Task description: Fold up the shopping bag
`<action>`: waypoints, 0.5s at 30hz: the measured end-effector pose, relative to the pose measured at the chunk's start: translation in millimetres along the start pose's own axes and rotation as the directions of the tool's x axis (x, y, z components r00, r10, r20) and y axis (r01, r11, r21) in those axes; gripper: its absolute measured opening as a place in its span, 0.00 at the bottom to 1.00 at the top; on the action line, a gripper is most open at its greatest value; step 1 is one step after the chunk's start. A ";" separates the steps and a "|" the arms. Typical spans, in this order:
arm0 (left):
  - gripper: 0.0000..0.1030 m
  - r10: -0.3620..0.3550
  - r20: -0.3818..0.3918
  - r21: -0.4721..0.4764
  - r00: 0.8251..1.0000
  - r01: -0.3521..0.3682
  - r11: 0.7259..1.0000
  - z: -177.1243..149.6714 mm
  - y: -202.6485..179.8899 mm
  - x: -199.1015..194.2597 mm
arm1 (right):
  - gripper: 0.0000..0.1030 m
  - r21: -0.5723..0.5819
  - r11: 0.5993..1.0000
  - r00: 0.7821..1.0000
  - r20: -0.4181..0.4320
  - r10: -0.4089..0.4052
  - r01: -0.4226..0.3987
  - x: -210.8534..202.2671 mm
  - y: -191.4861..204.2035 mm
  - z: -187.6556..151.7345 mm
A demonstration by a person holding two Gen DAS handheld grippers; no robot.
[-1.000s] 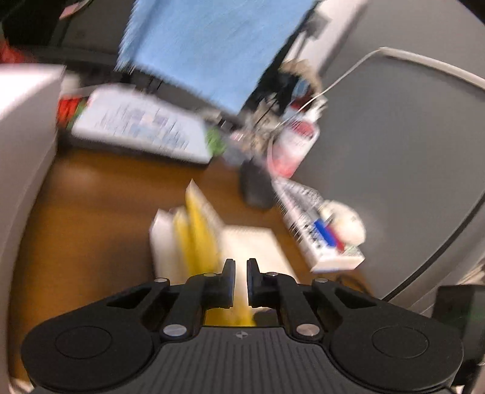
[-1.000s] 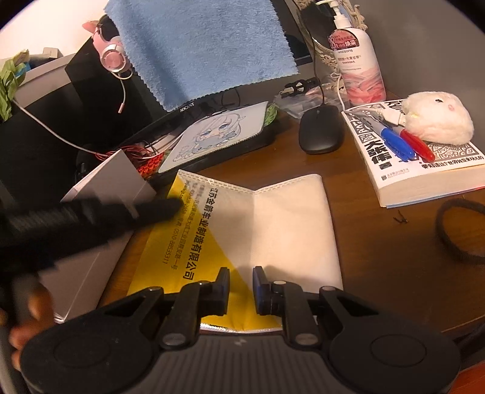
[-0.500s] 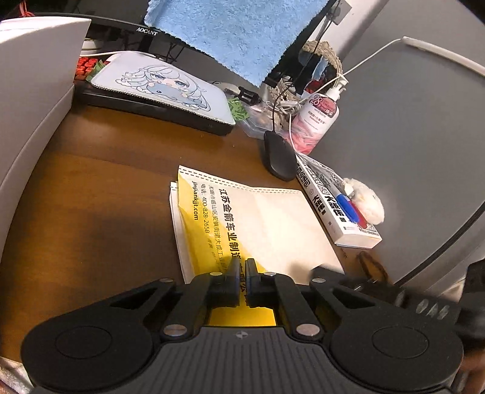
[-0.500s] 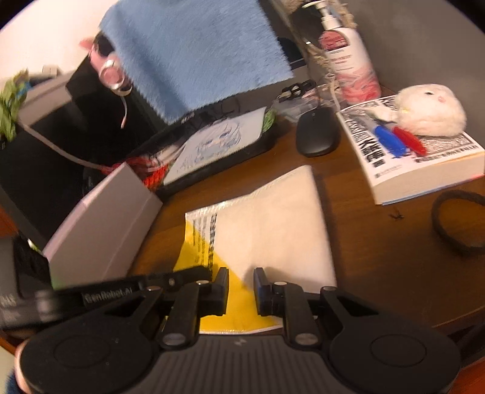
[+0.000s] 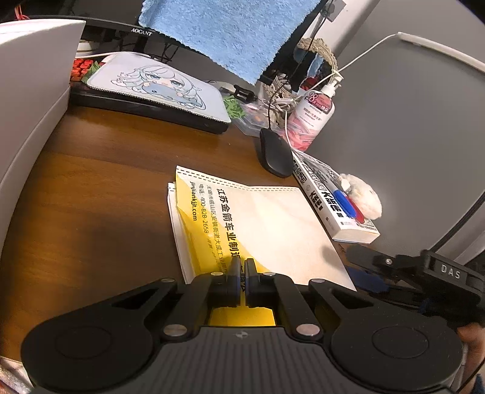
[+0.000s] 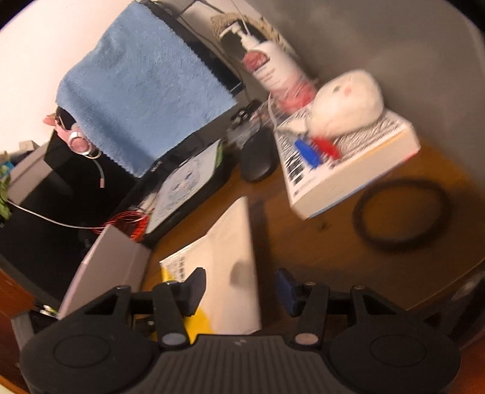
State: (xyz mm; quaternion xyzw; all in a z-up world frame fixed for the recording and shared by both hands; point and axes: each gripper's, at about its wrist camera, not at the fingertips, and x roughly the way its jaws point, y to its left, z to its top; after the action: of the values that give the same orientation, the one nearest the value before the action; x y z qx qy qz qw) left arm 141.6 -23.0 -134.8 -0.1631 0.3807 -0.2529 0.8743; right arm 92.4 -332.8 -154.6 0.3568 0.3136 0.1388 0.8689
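The folded shopping bag (image 5: 272, 218), white and yellow with black print, lies flat on the brown desk (image 5: 91, 197). My left gripper (image 5: 241, 268) is shut, its fingertips just above the bag's near edge over the yellow part; nothing shows clamped between them. My right gripper (image 6: 239, 288) stands wide open and tilted, and the right near edge of the bag (image 6: 230, 257) lies between its spread fingers. In the left wrist view that right gripper (image 5: 372, 266) reaches in from the right, beside the bag's near right corner. The right wrist view is motion-blurred.
A thick book (image 5: 327, 194) carrying markers and a white plush toy (image 5: 363, 197) lies right of the bag. Behind are a black mouse (image 5: 272, 151), a pump bottle (image 5: 312, 118), a covered keyboard (image 5: 157, 88) and a blue towel (image 5: 227, 27). A white box (image 5: 27, 91) stands left; a black ring (image 6: 400, 212) lies right.
My right gripper has gone from shut to wide open, tilted and shifted to the bag's right edge. My left gripper stays shut and has settled at the bag's near edge.
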 end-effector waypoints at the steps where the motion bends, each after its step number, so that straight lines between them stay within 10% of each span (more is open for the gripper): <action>1: 0.04 -0.003 -0.001 0.001 1.000 0.003 1.000 -0.4 -0.5 0.3 | 0.49 0.013 1.000 1.000 -0.008 0.021 -0.021 3.7 -0.6 -0.5; 7: 0.04 -0.020 -0.007 0.004 1.000 0.020 1.000 -2.6 -3.5 1.9 | 0.34 0.005 0.996 0.996 0.018 0.089 -0.089 6.5 14.7 -7.0; 10: 0.04 -0.028 -0.011 0.005 1.000 0.029 1.000 -3.7 -4.9 2.6 | 0.08 -0.125 0.992 0.998 0.066 0.006 0.002 7.0 37.1 -16.1; 15: 0.04 -0.067 -0.019 -0.009 0.998 0.067 0.998 -4.0 -7.2 -1.4 | 0.08 -0.286 0.950 0.987 0.138 -0.086 0.123 7.6 62.8 -24.5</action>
State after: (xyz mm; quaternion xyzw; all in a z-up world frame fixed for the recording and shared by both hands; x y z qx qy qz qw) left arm 135.5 -28.4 -133.2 -0.1769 0.3845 -0.2821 0.8610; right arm 81.3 -271.8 -127.0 0.2147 0.2534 0.1153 0.9362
